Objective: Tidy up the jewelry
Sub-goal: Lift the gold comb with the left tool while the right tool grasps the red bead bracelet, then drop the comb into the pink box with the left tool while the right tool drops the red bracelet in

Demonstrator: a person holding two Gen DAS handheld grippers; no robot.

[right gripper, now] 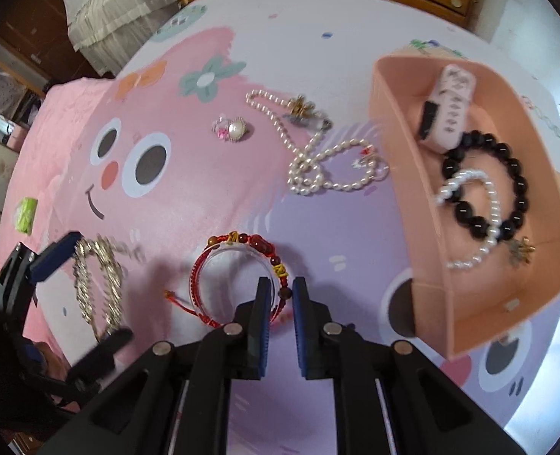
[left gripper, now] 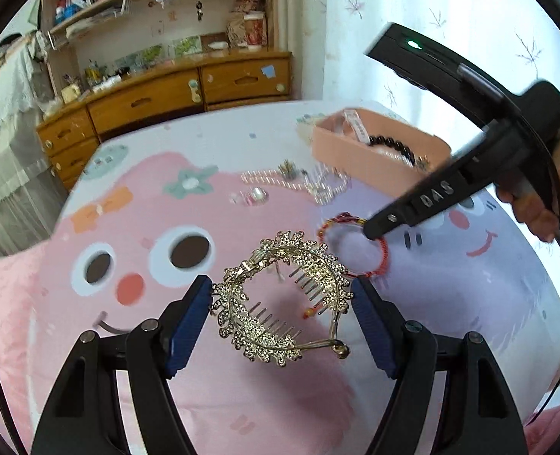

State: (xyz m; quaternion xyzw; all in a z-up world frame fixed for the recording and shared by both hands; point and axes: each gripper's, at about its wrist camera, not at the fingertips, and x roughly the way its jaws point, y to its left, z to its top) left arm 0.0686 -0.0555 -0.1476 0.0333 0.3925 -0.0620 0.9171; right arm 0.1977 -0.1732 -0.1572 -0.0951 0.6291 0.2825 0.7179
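Two claws: left (left gripper: 282, 303) pinching rhinestone comb (left gripper: 280, 299) (lifted), right (right gripper: 282, 295) nipping red bracelet (right gripper: 242, 276).

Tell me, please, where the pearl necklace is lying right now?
In the right wrist view, the pearl necklace lies loose on the bedspread, left of the pink box.

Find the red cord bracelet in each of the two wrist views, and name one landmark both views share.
Left wrist view: red cord bracelet right of centre, beyond the rhinestone hair comb, under the right gripper.
Right wrist view: low centre, its beaded side between the right gripper's pads.
Shared landmark: peach box.
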